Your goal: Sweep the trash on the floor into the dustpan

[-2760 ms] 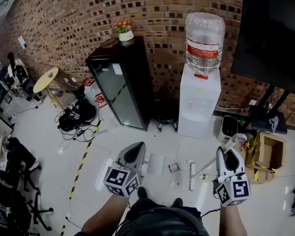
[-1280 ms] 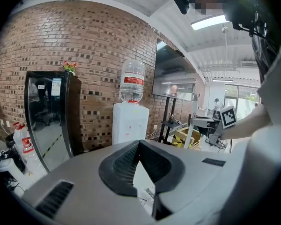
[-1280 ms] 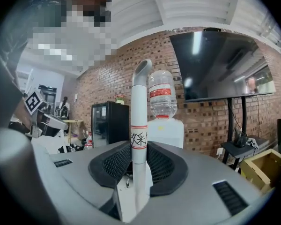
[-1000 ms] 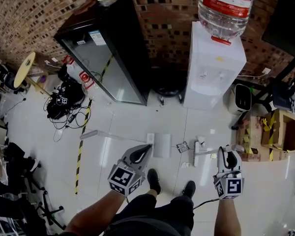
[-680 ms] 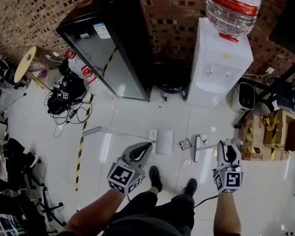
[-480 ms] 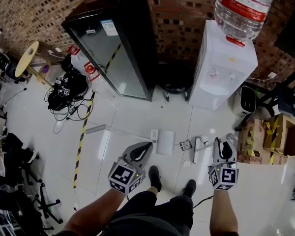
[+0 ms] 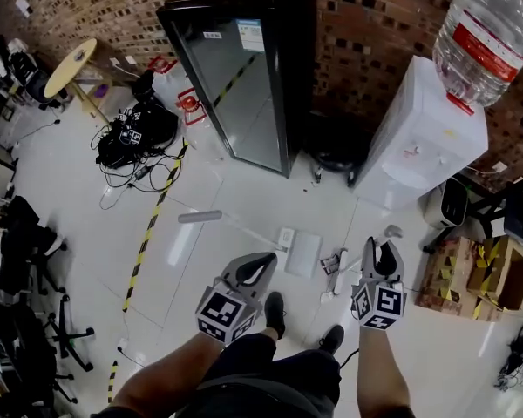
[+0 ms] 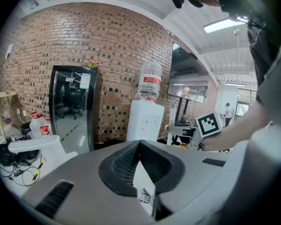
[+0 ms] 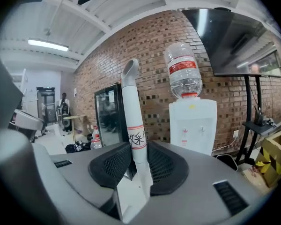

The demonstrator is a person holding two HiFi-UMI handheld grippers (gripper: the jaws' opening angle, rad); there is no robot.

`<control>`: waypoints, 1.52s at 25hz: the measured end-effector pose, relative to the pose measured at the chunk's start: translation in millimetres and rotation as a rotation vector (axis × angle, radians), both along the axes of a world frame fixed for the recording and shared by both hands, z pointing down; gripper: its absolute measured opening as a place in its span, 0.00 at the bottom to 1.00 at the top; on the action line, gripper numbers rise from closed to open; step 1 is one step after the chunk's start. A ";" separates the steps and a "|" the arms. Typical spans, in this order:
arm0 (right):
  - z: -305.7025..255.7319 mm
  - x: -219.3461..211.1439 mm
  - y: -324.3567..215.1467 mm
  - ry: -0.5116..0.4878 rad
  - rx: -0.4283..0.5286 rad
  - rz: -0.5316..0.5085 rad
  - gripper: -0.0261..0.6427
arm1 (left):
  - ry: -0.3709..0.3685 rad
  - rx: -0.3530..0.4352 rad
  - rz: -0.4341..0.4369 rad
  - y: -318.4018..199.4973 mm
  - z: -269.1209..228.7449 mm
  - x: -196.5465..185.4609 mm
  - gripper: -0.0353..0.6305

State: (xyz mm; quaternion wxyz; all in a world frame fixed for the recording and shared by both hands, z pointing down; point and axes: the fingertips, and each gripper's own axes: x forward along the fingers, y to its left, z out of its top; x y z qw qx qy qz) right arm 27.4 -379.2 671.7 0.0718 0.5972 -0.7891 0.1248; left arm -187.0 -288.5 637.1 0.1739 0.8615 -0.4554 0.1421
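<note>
**Item: floor sweeping, both tools in view**

- **Right tool** (image 7: 383, 252): jaws clamped on the white broom handle (image 9: 131, 107). The handle stands upright between the pads, banded in red with a label just above the grip.
- **Broom head** (image 7: 337, 275): a pale strip on the floor (image 7: 244, 190), below and just left of the right tool.
- **Left tool** (image 7: 263, 261): pads meet at the tip and nothing is between them. Only floor shows through the gap behind.
- **Dustpan** (image 7: 302, 254): lies flat on the floor, unheld, just ahead of the left tool and to its right. Its long handle (image 7: 231, 225) runs away up and to the left.
- **Trash** (image 7: 331, 261): a small crumpled scrap on the floor between the dustpan and the broom head, close to both. Further bits, if there are any, are too small to make out.

**Governing relation:** dustpan, trash and broom head sit nearly in a line, left to right. Judged from this, the broom stroke should run leftward. The left tool is the nearer one for steadying or lifting the dustpan, whose handle points away from it, so the pan end is within easier reach.
</note>
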 end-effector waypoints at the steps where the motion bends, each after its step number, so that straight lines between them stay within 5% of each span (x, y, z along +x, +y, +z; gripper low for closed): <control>1: 0.0 -8.9 -1.7 -0.001 -0.002 -0.007 0.23 | 0.001 -0.001 -0.013 1.4 0.0 -7.8 0.06; 17: -19.5 -88.2 -25.0 -0.127 0.003 -0.059 0.24 | 0.029 -0.001 -0.095 9.4 -4.2 -56.2 0.06; 26: -62.5 -49.5 -1.0 -0.138 0.027 -0.012 0.23 | 0.056 0.046 -0.080 3.9 -39.3 -46.5 0.06; 38: -195.5 -1.9 49.9 -0.103 0.142 -0.004 0.22 | 0.095 0.103 -0.015 -9.0 -118.3 15.0 0.06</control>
